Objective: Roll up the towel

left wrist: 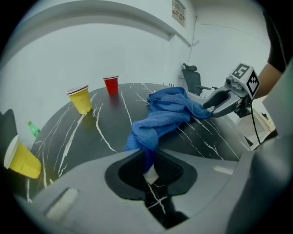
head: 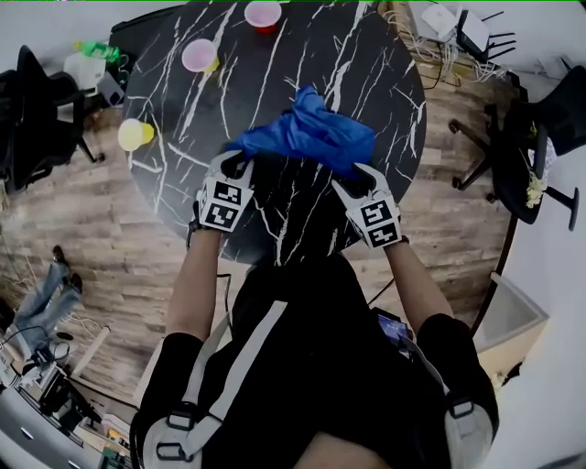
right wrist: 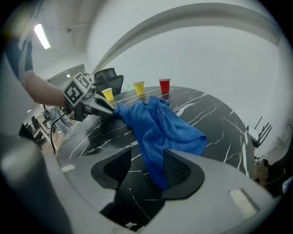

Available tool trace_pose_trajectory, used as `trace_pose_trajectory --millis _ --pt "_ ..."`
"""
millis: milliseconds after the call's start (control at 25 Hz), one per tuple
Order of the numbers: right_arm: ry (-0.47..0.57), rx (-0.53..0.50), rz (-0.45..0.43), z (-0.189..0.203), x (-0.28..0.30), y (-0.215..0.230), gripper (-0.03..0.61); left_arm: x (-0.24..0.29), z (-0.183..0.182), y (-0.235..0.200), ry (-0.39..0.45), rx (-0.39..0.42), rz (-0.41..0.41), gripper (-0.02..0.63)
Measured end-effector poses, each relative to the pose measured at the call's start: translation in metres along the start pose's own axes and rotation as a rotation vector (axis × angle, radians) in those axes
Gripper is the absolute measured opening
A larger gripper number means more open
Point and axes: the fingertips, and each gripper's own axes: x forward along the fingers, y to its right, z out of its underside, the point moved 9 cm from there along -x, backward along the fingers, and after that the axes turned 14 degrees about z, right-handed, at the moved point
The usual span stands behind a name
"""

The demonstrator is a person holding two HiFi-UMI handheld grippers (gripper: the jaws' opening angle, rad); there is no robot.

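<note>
Towel [head: 307, 136], bunched, lying left-right across black surface [head: 366, 64]. Only in gripper views: left gripper [left wrist: 149, 165] jaws pinching one corner, right gripper [right wrist: 143, 168] jaws apart around other end.

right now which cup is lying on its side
The yellow cup farthest left in the head view; the other yellow cup and the red cup stand upright.

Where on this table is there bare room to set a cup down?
Bare marble: right of the towel out to the table rim, and between towel and red cup. Crowded: left rim, with the upright yellow cup and tipped yellow cup.
</note>
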Motion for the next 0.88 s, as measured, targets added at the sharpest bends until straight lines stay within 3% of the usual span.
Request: trace_pose_trajectory --millis 200,360,400,880 --pt "-0.047 -0.023 0.028 0.006 0.013 0.003 0.19 0.001 -0.001 0.002 -0.016 0.021 -0.008 0.052" --pt "-0.079 -0.014 0.092 0.003 0.014 0.009 0.043 -0.001 0.001 0.002 -0.029 0.023 -0.014 0.048" --pt "-0.084 -0.01 0.104 0.003 0.013 0.012 0.032 -0.002 0.002 0.001 -0.035 0.028 -0.022 0.047" --pt "-0.087 -0.033 0.256 0.02 -0.018 0.047 0.025 -0.03 0.026 -0.012 -0.103 0.051 -0.095 0.038"
